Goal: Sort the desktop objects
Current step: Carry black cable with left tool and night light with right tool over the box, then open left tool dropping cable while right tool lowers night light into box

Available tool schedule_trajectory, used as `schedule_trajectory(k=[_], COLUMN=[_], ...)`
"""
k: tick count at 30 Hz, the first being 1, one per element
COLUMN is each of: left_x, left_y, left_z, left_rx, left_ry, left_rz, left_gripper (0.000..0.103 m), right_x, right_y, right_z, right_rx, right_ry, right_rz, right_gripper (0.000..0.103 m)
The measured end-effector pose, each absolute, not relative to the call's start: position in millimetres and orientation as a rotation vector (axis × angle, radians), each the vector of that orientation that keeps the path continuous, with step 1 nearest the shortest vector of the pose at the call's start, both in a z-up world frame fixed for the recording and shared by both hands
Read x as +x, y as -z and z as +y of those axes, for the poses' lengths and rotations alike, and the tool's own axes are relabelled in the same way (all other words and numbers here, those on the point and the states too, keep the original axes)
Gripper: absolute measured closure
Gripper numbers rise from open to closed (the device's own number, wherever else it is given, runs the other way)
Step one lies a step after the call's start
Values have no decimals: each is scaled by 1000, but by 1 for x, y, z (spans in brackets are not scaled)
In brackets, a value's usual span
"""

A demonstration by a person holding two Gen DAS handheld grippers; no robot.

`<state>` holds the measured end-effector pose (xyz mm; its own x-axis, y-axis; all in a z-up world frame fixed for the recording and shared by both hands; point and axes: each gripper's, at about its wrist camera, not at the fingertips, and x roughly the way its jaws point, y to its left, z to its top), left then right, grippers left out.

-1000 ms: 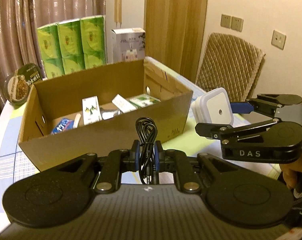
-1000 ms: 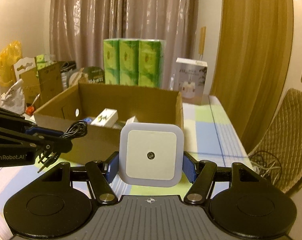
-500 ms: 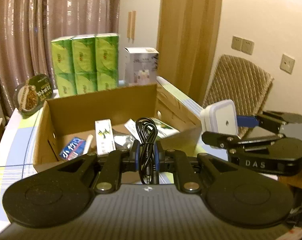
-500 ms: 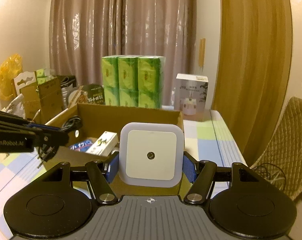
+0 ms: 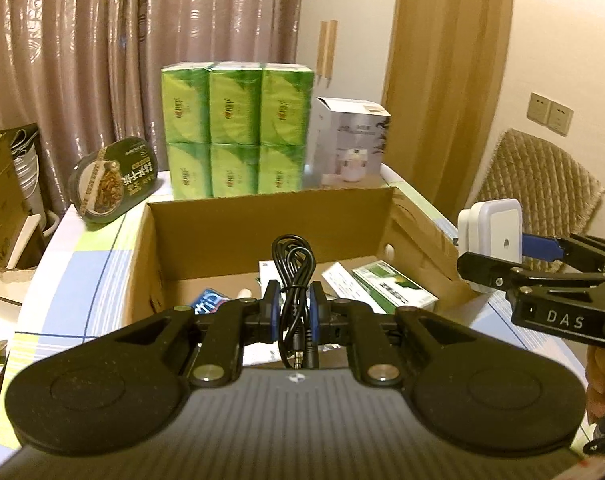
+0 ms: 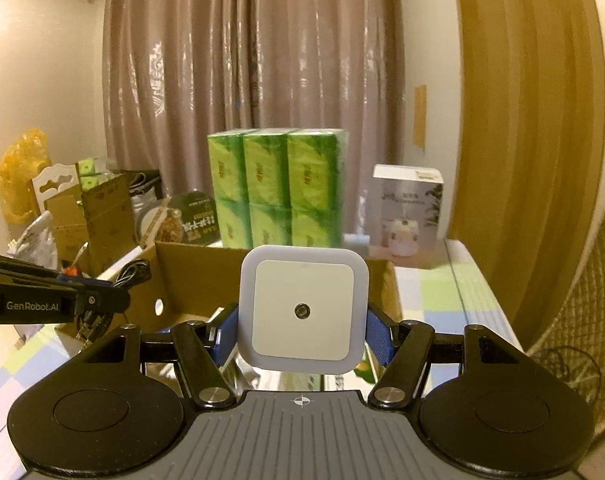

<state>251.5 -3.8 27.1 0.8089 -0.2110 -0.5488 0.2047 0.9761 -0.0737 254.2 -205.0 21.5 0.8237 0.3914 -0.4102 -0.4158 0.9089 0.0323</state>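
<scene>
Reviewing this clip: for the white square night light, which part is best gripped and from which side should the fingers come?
Grip the night light across its two flat side edges, coming from below its square face, as the right gripper does now. Those edges are parallel and give the blue pads flat contact. The left wrist view shows a thicker block behind the face, so gripping front-to-back looks less even.

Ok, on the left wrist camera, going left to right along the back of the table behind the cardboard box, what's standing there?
Round noodle bowl → green tissue pack stack → white humidifier box, all behind the cardboard box's far wall.
</scene>
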Motion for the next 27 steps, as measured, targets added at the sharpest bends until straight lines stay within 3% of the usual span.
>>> schedule_trajectory(k=[27], left_x=[321], left_y=[6], left_z=[30], left_rx=[-53], left_ry=[134], left_rz=[685], left_gripper=[92], right_x=[310], right_y=[1], right_z=[-186], right_rx=[-42], right_ry=[-448], right_rz=[499], right_gripper=[41])
